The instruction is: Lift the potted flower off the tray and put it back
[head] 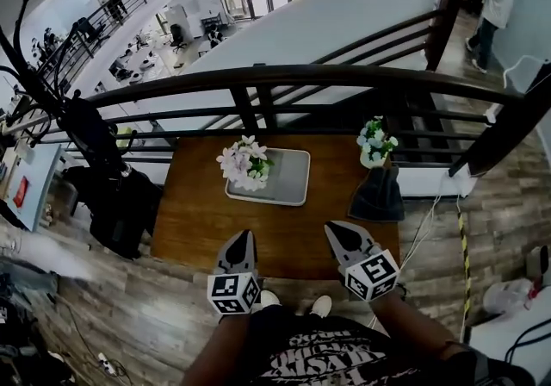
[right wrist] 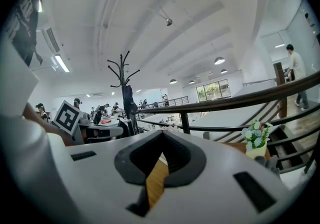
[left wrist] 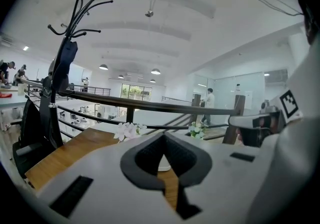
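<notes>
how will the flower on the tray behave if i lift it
Likely top-heavy: the flower spreads wide at the top, so it may tip. Probably light, small against the tray. Petals look soft and would bend.

L claw (head: 244, 240), R claw (head: 338, 232) closed.

Bright daylight, strong fisheye distortion

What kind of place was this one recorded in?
Probably an upper-floor landing in an open-plan office. A dark railing overlooks desks on a floor below, where people are working, and a coat stand stands beside the wooden table.
</notes>
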Demonstrator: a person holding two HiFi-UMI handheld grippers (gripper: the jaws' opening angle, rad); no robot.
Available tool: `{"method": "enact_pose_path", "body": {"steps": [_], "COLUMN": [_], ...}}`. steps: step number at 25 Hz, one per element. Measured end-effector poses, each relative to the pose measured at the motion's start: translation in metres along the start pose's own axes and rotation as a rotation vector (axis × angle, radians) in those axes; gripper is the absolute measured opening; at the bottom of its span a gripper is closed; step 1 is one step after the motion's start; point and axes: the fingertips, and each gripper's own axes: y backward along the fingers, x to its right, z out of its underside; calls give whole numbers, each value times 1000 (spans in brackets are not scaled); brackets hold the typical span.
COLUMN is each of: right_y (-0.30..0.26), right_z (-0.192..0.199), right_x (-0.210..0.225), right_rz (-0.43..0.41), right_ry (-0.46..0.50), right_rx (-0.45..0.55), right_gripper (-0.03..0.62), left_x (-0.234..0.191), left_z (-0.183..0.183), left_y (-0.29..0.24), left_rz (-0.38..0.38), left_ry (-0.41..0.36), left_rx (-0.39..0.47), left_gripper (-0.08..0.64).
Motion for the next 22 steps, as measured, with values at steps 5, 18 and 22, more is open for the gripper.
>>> {"method": "enact_pose_path", "body": {"steps": [5,18,22], "right_y": [-10,-76,-105], "right_z": [4,25,26], "right_x": [5,15,24], "right_rz": [-11,-3,7], "right_ry": [8,9,11], "right_rx": [-26,-116,-132], "right_gripper": [-11,-11,-11], "left_x": [-5,-52,-71], "left_z": [11,36,45], "left_y": [-11,-61,-83], "left_rz": [-6,8,10], "left_ry": [20,70,71], "left_rx": [-19,-73,-92], "left_gripper": [6,6,6]}}
